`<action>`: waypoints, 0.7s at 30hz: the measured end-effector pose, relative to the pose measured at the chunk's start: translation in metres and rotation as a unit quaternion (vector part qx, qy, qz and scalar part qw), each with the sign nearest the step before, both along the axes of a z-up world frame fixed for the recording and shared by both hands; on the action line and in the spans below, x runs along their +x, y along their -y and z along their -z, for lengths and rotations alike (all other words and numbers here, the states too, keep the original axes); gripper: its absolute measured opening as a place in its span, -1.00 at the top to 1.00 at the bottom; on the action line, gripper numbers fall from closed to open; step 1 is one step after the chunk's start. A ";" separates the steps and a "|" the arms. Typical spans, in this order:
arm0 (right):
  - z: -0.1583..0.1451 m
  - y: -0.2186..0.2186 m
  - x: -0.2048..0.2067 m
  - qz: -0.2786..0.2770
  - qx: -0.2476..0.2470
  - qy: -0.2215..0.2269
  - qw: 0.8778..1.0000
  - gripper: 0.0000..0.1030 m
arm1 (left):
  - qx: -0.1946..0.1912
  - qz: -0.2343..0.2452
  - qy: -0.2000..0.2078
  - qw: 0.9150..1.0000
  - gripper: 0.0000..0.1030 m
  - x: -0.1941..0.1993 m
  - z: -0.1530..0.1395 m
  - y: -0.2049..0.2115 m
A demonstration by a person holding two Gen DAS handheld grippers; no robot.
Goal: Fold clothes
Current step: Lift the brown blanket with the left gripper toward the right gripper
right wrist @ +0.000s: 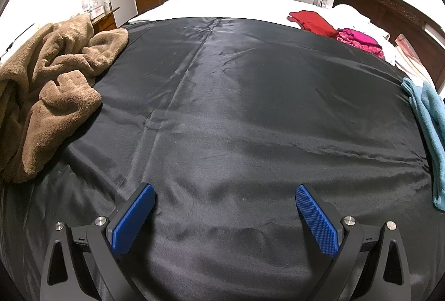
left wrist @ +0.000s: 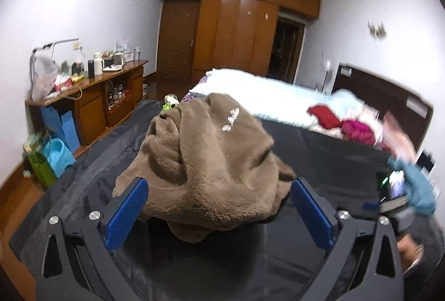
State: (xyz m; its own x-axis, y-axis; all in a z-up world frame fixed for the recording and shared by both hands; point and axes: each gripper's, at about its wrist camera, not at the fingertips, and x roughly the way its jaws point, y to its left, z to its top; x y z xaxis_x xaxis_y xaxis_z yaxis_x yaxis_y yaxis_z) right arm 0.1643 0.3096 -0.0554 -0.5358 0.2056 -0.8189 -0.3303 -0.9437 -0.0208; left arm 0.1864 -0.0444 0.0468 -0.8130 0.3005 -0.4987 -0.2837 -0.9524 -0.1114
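Note:
A crumpled brown fleece garment (left wrist: 205,156) lies in a heap on the black sheet (left wrist: 319,159) over the bed. My left gripper (left wrist: 219,189) is open, its blue fingers either side of the heap's near edge, not closed on it. In the right wrist view the same brown garment (right wrist: 52,84) lies at the left edge of the black sheet (right wrist: 236,111). My right gripper (right wrist: 225,199) is open and empty above bare sheet. It also shows at the right edge of the left wrist view (left wrist: 389,203), blurred.
A teal cloth (right wrist: 428,128) lies at the sheet's right edge. Red (right wrist: 311,20) and magenta (right wrist: 358,41) garments lie on the white bedding near the dark headboard (right wrist: 389,6). A wooden sideboard (left wrist: 105,95) with clutter stands left; a wardrobe (left wrist: 233,31) stands behind.

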 end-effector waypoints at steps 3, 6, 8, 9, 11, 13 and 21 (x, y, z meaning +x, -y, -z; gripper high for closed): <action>0.000 0.001 -0.001 0.000 0.000 0.000 1.000 -1.00 | -0.032 -0.015 0.020 0.999 -0.99 -0.023 0.017 -0.009; 0.000 0.000 -0.001 0.000 0.000 0.000 1.000 -1.00 | -0.002 -0.003 0.075 0.997 -0.73 -0.046 0.032 -0.010; 0.000 0.000 -0.001 0.000 0.000 0.000 1.000 -1.00 | 0.009 0.008 0.106 0.994 -0.13 -0.055 0.041 -0.015; 0.000 0.000 -0.001 0.000 0.000 0.000 1.000 -1.00 | 0.010 0.013 0.118 0.993 0.10 -0.057 0.045 -0.018; -0.001 0.000 0.000 0.000 0.000 0.000 1.000 -1.00 | -0.003 0.020 0.121 0.992 0.38 -0.052 0.053 -0.028; -0.001 0.000 0.000 0.000 0.000 0.000 1.000 -1.00 | -0.016 0.027 0.123 0.992 0.50 -0.046 0.061 -0.038; -0.001 -0.001 0.001 -0.001 0.000 0.000 1.000 -1.00 | -0.073 0.102 0.095 0.988 0.58 0.016 0.080 -0.093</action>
State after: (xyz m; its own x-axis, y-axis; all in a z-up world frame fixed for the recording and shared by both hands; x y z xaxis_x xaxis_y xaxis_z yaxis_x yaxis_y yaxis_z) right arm 0.1649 0.3103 -0.0549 -0.5365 0.2054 -0.8185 -0.3291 -0.9441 -0.0212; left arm 0.2029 0.0485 -0.0328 -0.6308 0.3613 -0.6867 -0.4579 -0.8878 -0.0465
